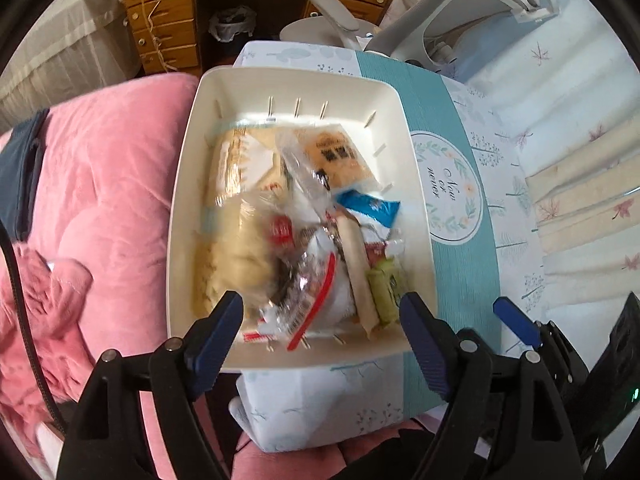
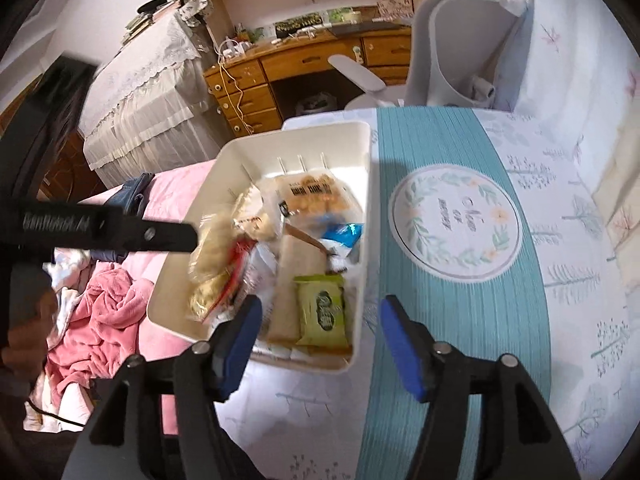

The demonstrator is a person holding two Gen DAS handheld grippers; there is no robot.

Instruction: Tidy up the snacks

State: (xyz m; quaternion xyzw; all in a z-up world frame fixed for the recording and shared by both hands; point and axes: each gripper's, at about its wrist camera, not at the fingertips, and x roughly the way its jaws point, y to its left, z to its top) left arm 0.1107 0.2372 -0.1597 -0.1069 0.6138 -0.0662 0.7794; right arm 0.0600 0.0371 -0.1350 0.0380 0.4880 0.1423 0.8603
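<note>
Tablecloth (image 2: 460, 320) bears snack-filled bin (image 2: 362, 200) — both grippers (image 1: 322, 316) (image 2: 320, 320) agape.

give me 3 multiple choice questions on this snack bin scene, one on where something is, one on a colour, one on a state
1. Where does the white bin sit?
A. on the patterned table
B. on the floor
C. on the chair

2. What colour is the flat packet at the bin's near end?
A. purple
B. green
C. black

3. How are the two grippers?
A. both open, holding nothing
B. both shut on snacks
C. one gripping the bin's rim

Answers:
1 A: the bin rests on the table's cloth.
2 B: the wrapper is light green.
3 A: left gripper and right gripper show wide gaps, nothing between.
</note>
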